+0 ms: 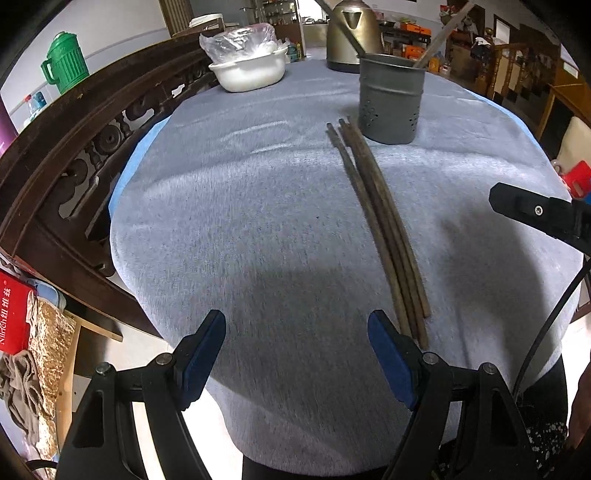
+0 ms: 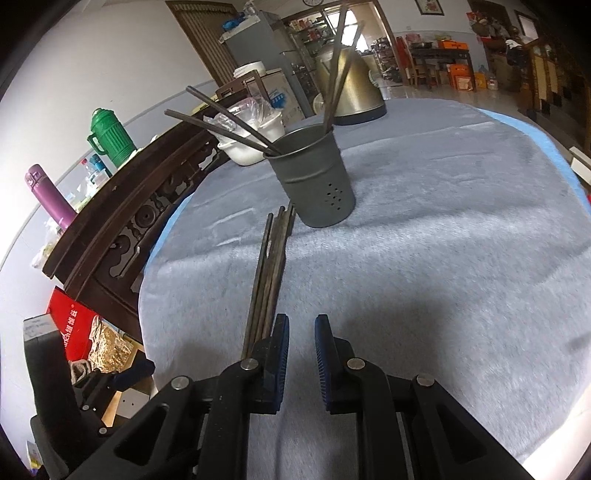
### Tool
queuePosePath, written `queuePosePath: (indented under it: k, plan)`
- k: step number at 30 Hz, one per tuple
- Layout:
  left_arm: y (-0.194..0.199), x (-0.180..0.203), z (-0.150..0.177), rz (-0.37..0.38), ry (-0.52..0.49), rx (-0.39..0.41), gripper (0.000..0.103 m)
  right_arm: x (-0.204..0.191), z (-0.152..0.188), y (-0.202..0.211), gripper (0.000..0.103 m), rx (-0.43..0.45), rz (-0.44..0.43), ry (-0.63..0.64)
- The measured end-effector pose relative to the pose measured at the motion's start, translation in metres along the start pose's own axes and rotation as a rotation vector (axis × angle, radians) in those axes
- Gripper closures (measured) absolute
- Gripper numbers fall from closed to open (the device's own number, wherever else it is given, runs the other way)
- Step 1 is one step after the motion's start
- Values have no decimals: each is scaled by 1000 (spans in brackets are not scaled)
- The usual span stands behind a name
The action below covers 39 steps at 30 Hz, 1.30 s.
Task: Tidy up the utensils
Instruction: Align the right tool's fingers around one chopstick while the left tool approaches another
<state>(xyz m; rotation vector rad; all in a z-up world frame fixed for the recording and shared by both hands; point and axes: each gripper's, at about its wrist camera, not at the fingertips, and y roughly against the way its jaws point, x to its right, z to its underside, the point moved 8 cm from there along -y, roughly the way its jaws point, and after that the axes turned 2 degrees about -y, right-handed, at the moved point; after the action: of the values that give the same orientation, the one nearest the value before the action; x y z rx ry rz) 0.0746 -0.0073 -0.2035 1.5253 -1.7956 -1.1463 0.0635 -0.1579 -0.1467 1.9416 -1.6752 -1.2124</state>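
Observation:
Several dark wooden chopsticks [image 1: 380,229] [image 2: 271,273] lie bundled on the grey tablecloth [image 1: 240,221], their far ends beside a grey metal utensil holder [image 1: 389,99] [image 2: 314,181]. More chopsticks [image 2: 229,125] stand leaning inside the holder. My left gripper [image 1: 295,321] is open wide over the cloth, with the bundle's near ends just right of its right finger [image 1: 388,347]. My right gripper [image 2: 301,321] is nearly shut with a narrow empty gap, and the bundle passes just left of its left finger [image 2: 279,350]. The right gripper also shows at the right edge of the left wrist view.
A brass-coloured kettle [image 1: 351,33] [image 2: 351,92] and a white bowl with a plastic bag [image 1: 251,70] stand behind the holder. A dark carved wooden bench [image 1: 74,147] runs along the table's left, with a green jug [image 1: 66,62] and a purple bottle [image 2: 51,195] behind it.

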Motion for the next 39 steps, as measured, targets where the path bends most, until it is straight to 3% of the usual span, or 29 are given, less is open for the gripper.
queuePosePath:
  k: [13,20,29,34,39]
  plan:
    - [-30,-22,-42,6,82,-16,23,-12,-30,-57,86,-85,-59,9]
    - [-42,-35,-56,-8,113,-21,23,-18,-30,-82,86,-154,-107,14]
    - [-49,-71,-55,-53,199,-38,23,-30,-18,-105,85,-199,-52,111]
    - [-47,-71,-56,-45,195,-37,23,-33,-17,-103,85,-197,-11,175]
    - [-45,-61,-62,-12,178,-31,23,-17,-16,-96,84,-212,6,147]
